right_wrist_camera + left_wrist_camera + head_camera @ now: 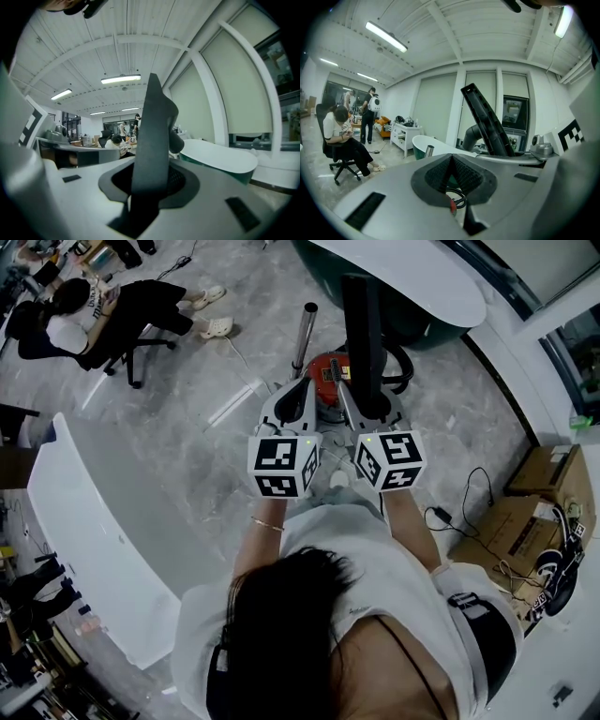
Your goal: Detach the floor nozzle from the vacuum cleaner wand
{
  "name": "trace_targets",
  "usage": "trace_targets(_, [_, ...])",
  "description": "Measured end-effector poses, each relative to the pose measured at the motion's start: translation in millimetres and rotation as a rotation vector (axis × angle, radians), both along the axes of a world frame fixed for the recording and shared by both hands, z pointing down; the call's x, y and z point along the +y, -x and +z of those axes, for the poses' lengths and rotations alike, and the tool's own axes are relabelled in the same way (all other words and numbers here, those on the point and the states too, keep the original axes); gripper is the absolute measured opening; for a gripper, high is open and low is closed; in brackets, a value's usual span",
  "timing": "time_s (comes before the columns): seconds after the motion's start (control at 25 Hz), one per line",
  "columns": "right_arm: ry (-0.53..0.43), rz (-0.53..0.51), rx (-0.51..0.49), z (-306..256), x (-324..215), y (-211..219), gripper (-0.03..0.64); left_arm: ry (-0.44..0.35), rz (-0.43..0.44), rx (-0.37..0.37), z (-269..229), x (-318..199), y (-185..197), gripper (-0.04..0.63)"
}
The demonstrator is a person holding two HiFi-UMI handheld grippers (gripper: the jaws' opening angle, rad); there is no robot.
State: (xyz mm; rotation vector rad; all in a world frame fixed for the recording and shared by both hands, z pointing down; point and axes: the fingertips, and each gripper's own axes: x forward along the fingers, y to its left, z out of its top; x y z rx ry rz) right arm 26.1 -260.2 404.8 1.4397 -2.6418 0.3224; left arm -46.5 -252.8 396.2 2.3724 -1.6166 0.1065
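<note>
**Right tongs clamp the floor nozzle; left tongs shut and empty**

The right gripper has its jaws partly closed on the black floor nozzle, and the pads press on the nozzle's flat body from both sides. In the head view the nozzle runs from those jaws towards twelve o'clock as a long dark bar. In the right gripper view it stands nearly upright between the jaws, with a rounded neck jutting out at about two o'clock.

The left gripper has its ribbed pads pressed together with nothing between them. It sits just beside the right gripper, at that gripper's nine o'clock. From its own camera the nozzle leans across at one o'clock.

A metal wand tube stands apart from the nozzle, at the nozzle's nine o'clock. The red vacuum body lies on the grey floor between the tube and the nozzle. A black hose curls at the vacuum body's three o'clock.

At ten o'clock in the head view a person sits on an office chair. Cardboard boxes sit at four o'clock, and a white curved counter lies at eight o'clock.
</note>
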Motion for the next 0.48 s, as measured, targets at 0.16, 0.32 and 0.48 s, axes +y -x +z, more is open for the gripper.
trace_targets(0.16, [-0.002,0.004,0.008,1,2,4,0.123,0.005,-0.002,-0.001,3,1,2,0.003])
trace_targets(0.32, [-0.007,0.001,0.021,2,8,7,0.123,-0.003,-0.007,0.002,3,5,4,0.003])
trace_targets(0.48, [-0.007,0.005,0.027,3,15,9,0.123,-0.001,-0.016,0.001,5,11,5,0.003])
